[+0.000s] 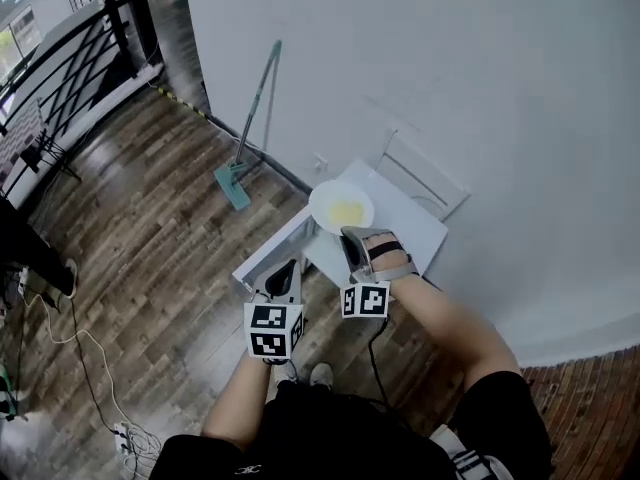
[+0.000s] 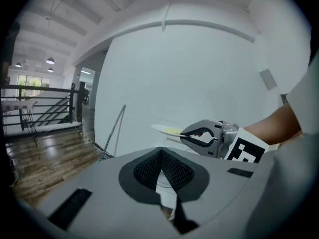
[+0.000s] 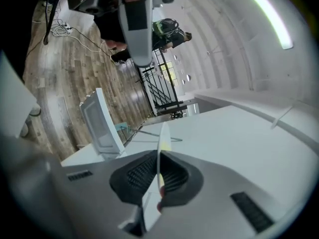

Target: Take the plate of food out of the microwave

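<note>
A mop (image 1: 252, 128) leans on the white wall at the far left, over the wood floor (image 1: 150, 238).

Next comes the left hand-held gripper (image 1: 285, 270). Its two jaws are pressed together at the tips, and nothing is between them (image 2: 160, 153). It hangs near the open door (image 1: 268, 253) of the microwave (image 1: 410, 223). I cannot tell if it touches the door.

The microwave is a white box by the wall. Its door swings out to the left side.

The plate (image 1: 342, 206) is round and white, with yellow food in the middle. It is out of the microwave. In the head view it sits up in the air over the front left corner of the white top.

The right hand-held gripper (image 1: 351, 236) holds the plate by its near rim. Its jaws are almost closed, with only the thin rim pinched between the dark pads (image 3: 158, 156). In the right gripper view the plate (image 3: 162, 136) shows edge-on, like a thin line going up from the jaws. The left gripper view shows the plate (image 2: 166, 130) lying flat, sticking out from the tips of the right hand-held gripper (image 2: 185, 135).
</note>
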Tool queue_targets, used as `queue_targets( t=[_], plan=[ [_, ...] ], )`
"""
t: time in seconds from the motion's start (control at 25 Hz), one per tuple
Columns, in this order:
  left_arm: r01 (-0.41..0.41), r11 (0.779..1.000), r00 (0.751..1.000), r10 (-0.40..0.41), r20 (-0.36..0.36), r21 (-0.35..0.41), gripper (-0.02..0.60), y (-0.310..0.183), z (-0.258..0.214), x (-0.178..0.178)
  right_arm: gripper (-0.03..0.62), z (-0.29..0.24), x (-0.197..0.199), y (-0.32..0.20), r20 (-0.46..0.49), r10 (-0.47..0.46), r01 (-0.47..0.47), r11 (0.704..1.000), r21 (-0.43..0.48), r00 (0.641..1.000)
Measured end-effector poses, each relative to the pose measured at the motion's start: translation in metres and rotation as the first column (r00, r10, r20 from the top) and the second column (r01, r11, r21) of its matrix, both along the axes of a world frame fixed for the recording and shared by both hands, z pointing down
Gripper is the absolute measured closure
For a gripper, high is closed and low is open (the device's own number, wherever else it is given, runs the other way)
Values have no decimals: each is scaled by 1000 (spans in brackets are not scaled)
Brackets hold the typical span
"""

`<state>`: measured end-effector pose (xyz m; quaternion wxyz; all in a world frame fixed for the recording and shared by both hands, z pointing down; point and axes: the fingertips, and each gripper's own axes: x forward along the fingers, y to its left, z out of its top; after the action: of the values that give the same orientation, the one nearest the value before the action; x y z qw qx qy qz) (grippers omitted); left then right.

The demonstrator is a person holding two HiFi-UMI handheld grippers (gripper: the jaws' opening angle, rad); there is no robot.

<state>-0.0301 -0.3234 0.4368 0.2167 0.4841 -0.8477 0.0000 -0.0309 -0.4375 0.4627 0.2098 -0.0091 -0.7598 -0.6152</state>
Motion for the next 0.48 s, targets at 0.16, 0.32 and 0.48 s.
queue_targets(
  t=[0.16,0.32,0.48],
  plan=[
    [49,998,999,-49,10,27,589,2,-35,-3,569,-59,-15,-2,12,-51,51,998,35,999],
    [65,998,997,-66,36,27,589,0,-54,-9,569,-102,-26,-5,55,-71,66,995,78,996],
    [79,995,992,-84,93,53,589,0,-88,-23,569,-132,-32,-2,75,-63,56,995,85,995]
  ],
)
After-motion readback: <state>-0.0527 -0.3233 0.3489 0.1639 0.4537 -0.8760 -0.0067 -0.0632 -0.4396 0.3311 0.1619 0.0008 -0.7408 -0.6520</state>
